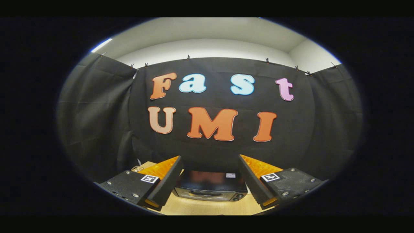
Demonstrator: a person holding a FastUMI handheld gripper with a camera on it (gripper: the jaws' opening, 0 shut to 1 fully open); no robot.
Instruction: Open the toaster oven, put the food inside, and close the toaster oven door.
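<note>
Your gripper [210, 181] is held high above the wooden table [207, 207], with its two fingers [168, 181] spread wide apart and nothing between them. Neither finger touches anything.

Beyond the fingers, framed in the gap between them, the toaster oven [210, 187] sits on the table close against the booth's black cloth wall [97, 123]. You see its dark top and the upper strip of its front, where a long bar that reads as the door handle [207, 194] runs across, with small knobs [238, 196] at its right end. The door appears shut. A shut door fits two stages alike: the food yet to go in, or the food already inside with the door closed again. These pictures do not settle which, and the oven's inside is hidden.

Handling notes, as judgement:
- Treat the oven as a rigid metal box, heavy enough to stay put under a gentle pull but liable to slide on the smooth table under a sharp one.
- The door is likely glass-fronted and hinged along one edge. Take hold only at the handle bar, at its middle, one finger on either side.
- The bar looks smooth and may be slippery; close squarely on it.

To the left of the left finger, small pale items [137, 168] lie on the table, too small to identify.
</note>
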